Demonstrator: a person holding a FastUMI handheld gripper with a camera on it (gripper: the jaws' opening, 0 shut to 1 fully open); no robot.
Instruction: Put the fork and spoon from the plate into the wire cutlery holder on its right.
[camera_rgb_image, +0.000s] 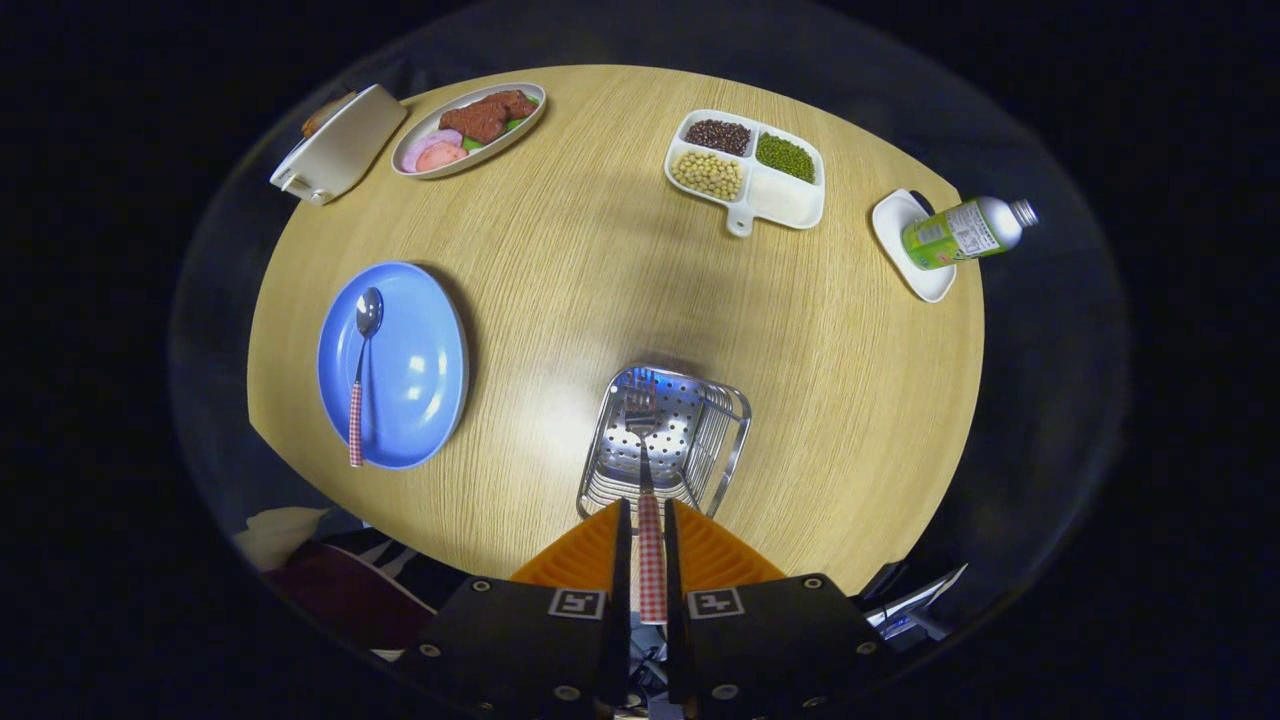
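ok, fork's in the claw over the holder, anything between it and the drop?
Nothing visible. The claw is shut on the fork, whose tines point straight down into the open top of the wire cutlery holder, just ahead of the fingers. The spoon lies on the blue plate, well off to the side.

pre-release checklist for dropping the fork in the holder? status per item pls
1. Hand-held gripper shut on fork handle, both fingers pressing: ok.
2. Fork tines over the wire cutlery holder opening: ok.
3. Tines below the holder rim: cannot tell.
4. Holder upright on the table, nothing crowding it: ok.
5. Spoon lies on the blue plate, bowl end pointing away from the fingers, ready for the following pick: ok.
6. Fork tilt relative to the holder walls: cannot tell.
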